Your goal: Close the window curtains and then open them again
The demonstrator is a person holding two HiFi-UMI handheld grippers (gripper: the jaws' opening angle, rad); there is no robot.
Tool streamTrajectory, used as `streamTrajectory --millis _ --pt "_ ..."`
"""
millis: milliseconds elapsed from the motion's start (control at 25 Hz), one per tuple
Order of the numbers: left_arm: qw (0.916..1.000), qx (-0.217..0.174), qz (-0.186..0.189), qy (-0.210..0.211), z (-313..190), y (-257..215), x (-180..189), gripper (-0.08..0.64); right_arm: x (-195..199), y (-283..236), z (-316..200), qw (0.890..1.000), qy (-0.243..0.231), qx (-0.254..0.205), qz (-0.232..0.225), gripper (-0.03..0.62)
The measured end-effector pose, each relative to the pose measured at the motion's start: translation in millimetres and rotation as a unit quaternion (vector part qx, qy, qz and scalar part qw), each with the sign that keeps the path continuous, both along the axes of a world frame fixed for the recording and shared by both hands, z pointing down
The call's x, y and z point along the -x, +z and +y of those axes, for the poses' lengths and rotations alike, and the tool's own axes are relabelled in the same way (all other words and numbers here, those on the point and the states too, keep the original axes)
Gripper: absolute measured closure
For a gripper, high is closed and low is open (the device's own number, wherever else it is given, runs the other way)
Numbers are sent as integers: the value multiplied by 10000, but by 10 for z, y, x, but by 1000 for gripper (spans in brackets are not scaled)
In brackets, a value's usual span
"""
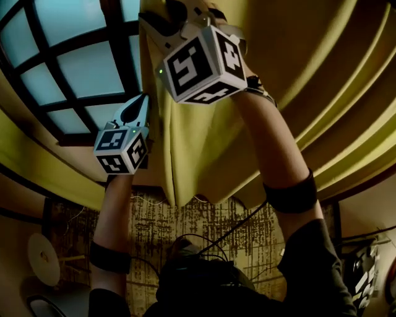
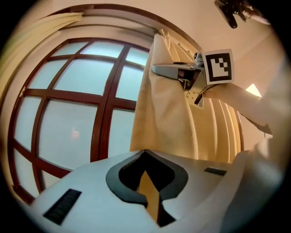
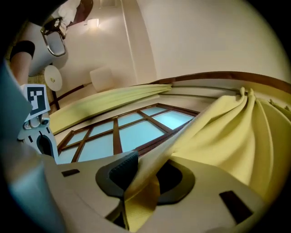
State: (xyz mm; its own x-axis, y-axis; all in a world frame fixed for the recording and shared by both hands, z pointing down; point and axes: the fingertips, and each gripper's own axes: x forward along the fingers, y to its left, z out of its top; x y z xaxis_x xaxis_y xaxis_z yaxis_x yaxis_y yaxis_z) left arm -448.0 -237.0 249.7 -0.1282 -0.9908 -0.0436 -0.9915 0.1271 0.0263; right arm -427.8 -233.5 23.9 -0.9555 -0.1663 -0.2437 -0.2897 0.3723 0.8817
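Observation:
A yellow curtain hangs gathered at the right of the arched, dark-framed window. My left gripper is at the curtain's leading edge, low down. In the left gripper view its jaws are shut on a strip of curtain fabric. My right gripper is higher on the same edge, its marker cube toward me. In the right gripper view the curtain runs between the jaws of that gripper, which stand apart. The fabric rests against one dark pad.
A second yellow curtain is drawn back at the window's left side. Below the sill are a patterned panel and loose black cables. A round white disc is at the lower left.

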Motion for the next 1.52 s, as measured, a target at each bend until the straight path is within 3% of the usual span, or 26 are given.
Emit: streamTrajectory --millis 160,320,520,600,760,1000,1120,1320,1520 --pt "9997 172 143 -115 189 397 -174 560 -600 107 -137 9960 252 591 -627 404" --pt "9992 365 157 -77 456 692 -511 560 -1239 256 -231 9824 553 1307 -1218 305" --pt "9979 590 274 -2 994 1037 -1039 560 -2056 1007 -88 9649 1048 2136 -1111 310" --pt "9970 697 330 -3 1250 1163 -1251 560 -2378 1435 46 9497 1072 2750 -1048 322" --pt "9944 996 349 -45 1747 1409 -1604 560 -2993 2353 350 9060 1184 3967 -883 324" --pt "9896 1408 293 -64 2424 1781 -1810 560 -3561 3733 1015 8482 1518 5069 -238 326" --pt "9871 1564 345 9 2654 2011 -1771 560 -3654 4258 1299 8223 1631 5452 -52 360" --pt "9812 1862 486 152 3050 2433 -1673 560 -3649 4833 1843 7889 1890 5839 303 487" --pt "9775 2035 521 165 3445 2693 -1410 560 -3544 5254 2251 7646 2147 6056 514 583"
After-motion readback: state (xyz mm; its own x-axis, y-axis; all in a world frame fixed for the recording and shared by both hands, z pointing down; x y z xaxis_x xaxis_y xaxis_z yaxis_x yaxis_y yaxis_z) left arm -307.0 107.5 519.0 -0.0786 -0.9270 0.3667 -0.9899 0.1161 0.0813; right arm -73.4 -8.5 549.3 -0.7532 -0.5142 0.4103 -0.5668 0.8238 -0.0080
